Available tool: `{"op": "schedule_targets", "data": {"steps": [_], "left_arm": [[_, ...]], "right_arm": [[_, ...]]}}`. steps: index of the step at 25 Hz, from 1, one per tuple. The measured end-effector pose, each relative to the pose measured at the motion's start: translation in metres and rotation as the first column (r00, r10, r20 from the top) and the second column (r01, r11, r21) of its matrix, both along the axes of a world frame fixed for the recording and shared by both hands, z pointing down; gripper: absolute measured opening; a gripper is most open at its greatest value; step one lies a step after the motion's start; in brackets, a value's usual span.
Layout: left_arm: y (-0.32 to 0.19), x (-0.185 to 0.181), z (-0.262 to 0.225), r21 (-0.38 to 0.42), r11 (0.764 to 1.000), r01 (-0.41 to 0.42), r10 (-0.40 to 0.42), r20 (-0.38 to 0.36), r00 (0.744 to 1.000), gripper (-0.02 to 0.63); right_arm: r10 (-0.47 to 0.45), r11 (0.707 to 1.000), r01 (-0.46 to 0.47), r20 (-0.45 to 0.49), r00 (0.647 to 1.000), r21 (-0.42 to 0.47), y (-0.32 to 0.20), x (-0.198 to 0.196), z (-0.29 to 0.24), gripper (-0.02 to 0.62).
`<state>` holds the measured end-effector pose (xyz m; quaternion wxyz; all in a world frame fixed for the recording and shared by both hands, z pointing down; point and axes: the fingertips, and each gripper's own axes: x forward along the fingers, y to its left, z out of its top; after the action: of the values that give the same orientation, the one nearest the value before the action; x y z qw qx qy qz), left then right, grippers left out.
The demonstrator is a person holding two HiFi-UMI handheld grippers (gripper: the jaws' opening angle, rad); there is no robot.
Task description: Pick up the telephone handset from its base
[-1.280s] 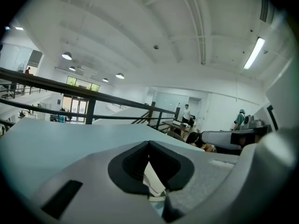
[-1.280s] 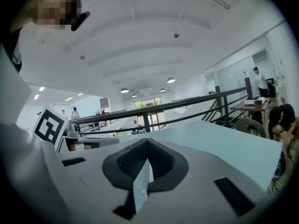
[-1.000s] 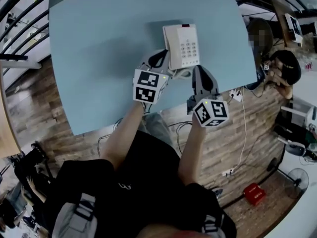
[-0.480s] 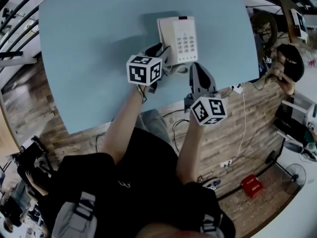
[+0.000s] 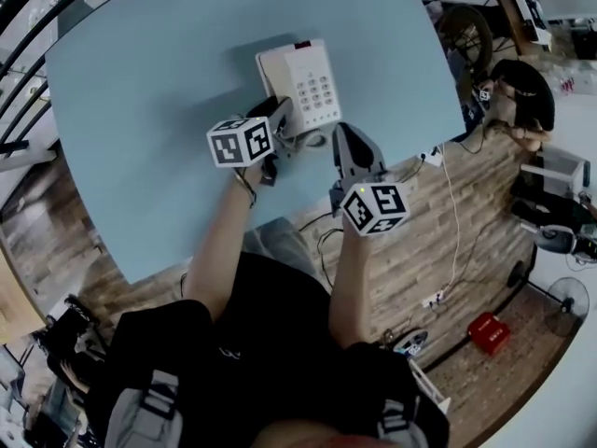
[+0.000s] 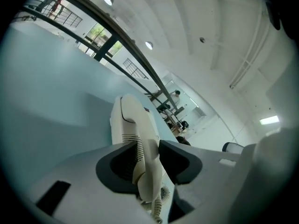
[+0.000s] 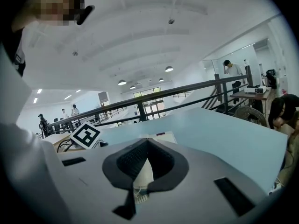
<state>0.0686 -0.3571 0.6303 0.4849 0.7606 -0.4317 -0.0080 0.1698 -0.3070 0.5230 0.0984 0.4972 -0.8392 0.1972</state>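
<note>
Head view: the matte pale-blue surface point(image 5: 140, 82) carries a white plastic telephone base point(image 5: 315, 87), a flat rectangle with a grid of small keys on its right half. The telephone handset point(image 5: 270, 75) lies in its cradle along the base's left side. A coiled cord point(image 5: 312, 140) curls out at the base's near edge. My left tool point(image 5: 283, 112) sits at the near-left corner of the base, over the handset's near end. My right tool point(image 5: 340, 136) is just off the base's near-right corner, apart from it.

Left gripper view: the handset is smooth cream plastic, long and rounded, with a ribbed slotted patch on its side. It runs away from me on the base, straight between the two dark, scooped pads. The jaws are opening and stand wide. The left pad shows a gap and neither pad squeezes the handset. The springy cord hangs below its near end.

Right gripper view: this tool's dark ribbed pads meet at their tips and grip nothing. A sliver of pale plastic shows through the hollow behind them, with the base's far edge just beyond.
</note>
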Motion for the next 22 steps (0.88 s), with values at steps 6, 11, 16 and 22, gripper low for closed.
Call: {"op": "schedule_targets", "data": {"steps": [6, 11, 16, 22], "left_arm": [[-0.007, 0.018, -0.006, 0.01, 0.999, -0.049, 0.049, -0.067, 0.997, 0.1], [-0.003, 0.015, -0.009, -0.014, 1.0, -0.016, 0.014, -0.117, 0.993, 0.086], [0.0, 0.021, -0.016, 0.006, 0.999, -0.051, 0.052, -0.124, 0.991, 0.08], [0.001, 0.02, -0.049, 0.098, 0.992, -0.075, 0.085, -0.108, 0.991, 0.08]], "right_arm": [[0.018, 1.0, -0.018, -0.008, 1.0, 0.006, 0.001, 0.005, -0.007, -0.005], [0.041, 0.999, -0.041, -0.011, 0.999, 0.019, 0.003, 0.015, -0.016, -0.005], [0.046, 0.998, -0.046, -0.011, 0.999, 0.031, 0.006, 0.018, -0.023, -0.005], [0.047, 0.997, -0.047, -0.005, 0.999, 0.055, 0.007, 0.016, -0.032, -0.005]]}}
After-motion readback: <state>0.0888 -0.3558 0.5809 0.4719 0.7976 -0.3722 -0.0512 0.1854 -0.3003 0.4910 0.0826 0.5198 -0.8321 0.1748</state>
